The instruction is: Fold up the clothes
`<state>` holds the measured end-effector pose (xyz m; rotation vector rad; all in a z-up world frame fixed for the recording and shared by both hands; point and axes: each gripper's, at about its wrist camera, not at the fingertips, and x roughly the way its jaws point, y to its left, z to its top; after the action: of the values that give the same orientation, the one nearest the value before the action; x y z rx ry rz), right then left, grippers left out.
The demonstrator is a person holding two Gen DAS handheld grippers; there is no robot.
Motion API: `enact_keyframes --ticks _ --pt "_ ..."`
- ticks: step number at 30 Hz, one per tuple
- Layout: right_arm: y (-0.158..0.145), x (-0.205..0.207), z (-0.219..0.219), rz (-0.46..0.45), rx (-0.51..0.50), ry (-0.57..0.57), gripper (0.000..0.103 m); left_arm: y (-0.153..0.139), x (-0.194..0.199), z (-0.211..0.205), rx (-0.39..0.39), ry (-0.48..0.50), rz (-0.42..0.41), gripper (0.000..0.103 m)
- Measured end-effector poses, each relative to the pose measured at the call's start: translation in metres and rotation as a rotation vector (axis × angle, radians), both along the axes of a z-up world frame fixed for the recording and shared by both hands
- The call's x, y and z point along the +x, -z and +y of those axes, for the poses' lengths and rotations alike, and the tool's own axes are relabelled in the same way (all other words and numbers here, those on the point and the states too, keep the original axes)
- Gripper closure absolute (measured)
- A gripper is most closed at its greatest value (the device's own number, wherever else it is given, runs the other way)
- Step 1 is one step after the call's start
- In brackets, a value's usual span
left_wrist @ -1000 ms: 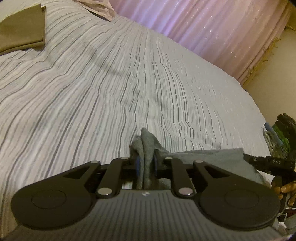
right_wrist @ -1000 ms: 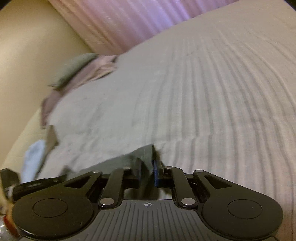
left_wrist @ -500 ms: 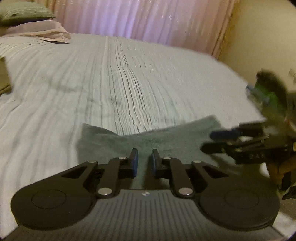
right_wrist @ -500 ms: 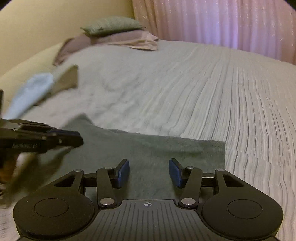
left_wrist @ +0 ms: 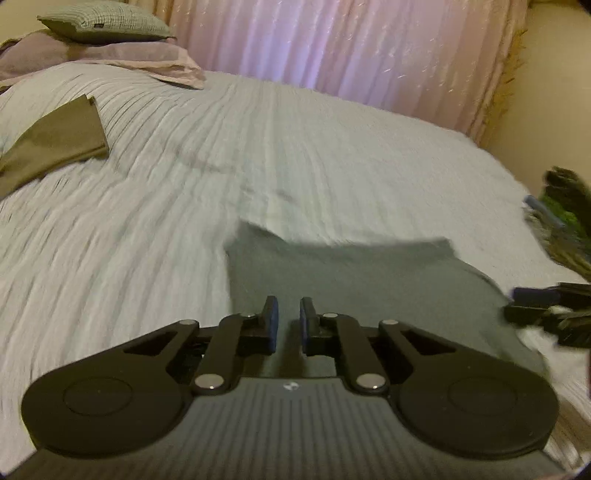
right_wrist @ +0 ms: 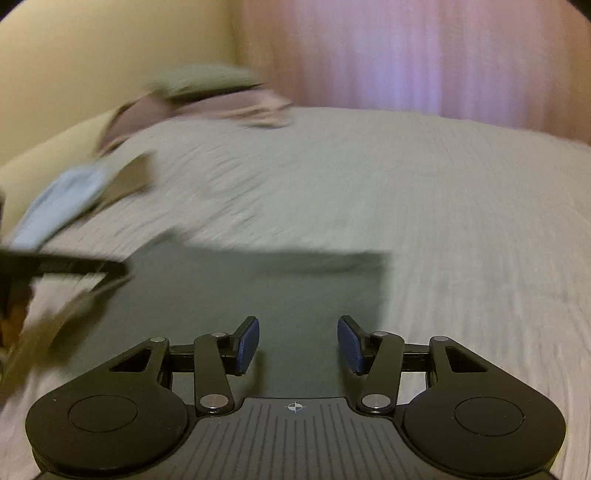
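Observation:
A grey folded garment (left_wrist: 351, 273) lies flat on the striped bed cover, just beyond my left gripper (left_wrist: 288, 321). That gripper is open by a narrow gap with nothing between its blue pads. In the right wrist view the same grey garment (right_wrist: 258, 288) spreads under and ahead of my right gripper (right_wrist: 298, 343), which stands wide open and empty. The right gripper (left_wrist: 546, 306) shows blurred at the garment's right edge in the left wrist view. The left gripper (right_wrist: 74, 266) appears blurred at the garment's left side in the right wrist view.
An olive folded cloth (left_wrist: 55, 144) lies at the bed's far left, with a light blue cloth (right_wrist: 62, 199) beside it. Pillows (left_wrist: 103, 22) sit at the head. A pink curtain (left_wrist: 351, 48) hangs behind. A pile of clothes (left_wrist: 565, 221) lies off the right edge.
Both grippers were shut on the bunched grey garment a second ago. They have let go, the garment now lies flat, and the right gripper has opened wider.

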<state>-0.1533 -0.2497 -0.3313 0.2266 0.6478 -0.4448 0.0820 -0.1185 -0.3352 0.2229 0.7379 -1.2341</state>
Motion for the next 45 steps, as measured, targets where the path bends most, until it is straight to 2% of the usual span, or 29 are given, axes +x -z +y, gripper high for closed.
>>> enact_keyframes --ticks 3,6,12,15,17,18,19,20,25,32,34,45 --pt "0.019 0.003 0.042 0.11 -0.094 -0.069 0.051 0.011 -0.027 0.023 0.064 -0.022 -0.043 0.094" --pt "0.034 -0.008 0.053 0.187 -0.13 -0.028 0.051 0.016 -0.035 0.042 0.094 -0.058 -0.05 0.094" --pt "0.025 -0.042 0.048 0.226 -0.018 0.122 0.051 0.01 -0.052 0.073 0.148 -0.137 -0.033 0.094" --pt "0.012 -0.064 0.062 0.204 0.028 0.173 0.051 0.002 -0.068 0.087 0.175 -0.171 -0.023 0.093" --pt "0.004 -0.076 0.072 0.18 0.064 0.206 0.05 -0.004 -0.082 0.096 0.18 -0.189 0.0 0.086" --pt "0.001 -0.077 0.074 0.163 0.099 0.226 0.045 -0.008 -0.089 0.101 0.183 -0.198 0.011 0.08" --pt "-0.002 -0.077 0.077 0.15 0.129 0.241 0.022 -0.011 -0.096 0.105 0.186 -0.208 0.023 0.077" --pt "-0.004 -0.079 0.081 0.139 0.149 0.25 0.012 -0.014 -0.101 0.109 0.188 -0.206 0.028 0.077" --pt "-0.016 -0.086 0.104 0.121 0.182 0.269 0.012 -0.033 -0.126 0.125 0.191 -0.182 0.001 0.066" --pt "-0.032 -0.088 0.132 0.1 0.206 0.273 0.012 -0.056 -0.154 0.14 0.187 -0.176 -0.074 0.059" --pt "-0.036 -0.088 0.138 0.095 0.197 0.271 0.012 -0.062 -0.159 0.146 0.177 -0.174 -0.086 0.054" --pt "-0.047 -0.11 0.166 0.07 0.177 0.279 0.012 -0.073 -0.186 0.166 0.165 -0.157 -0.123 0.045"
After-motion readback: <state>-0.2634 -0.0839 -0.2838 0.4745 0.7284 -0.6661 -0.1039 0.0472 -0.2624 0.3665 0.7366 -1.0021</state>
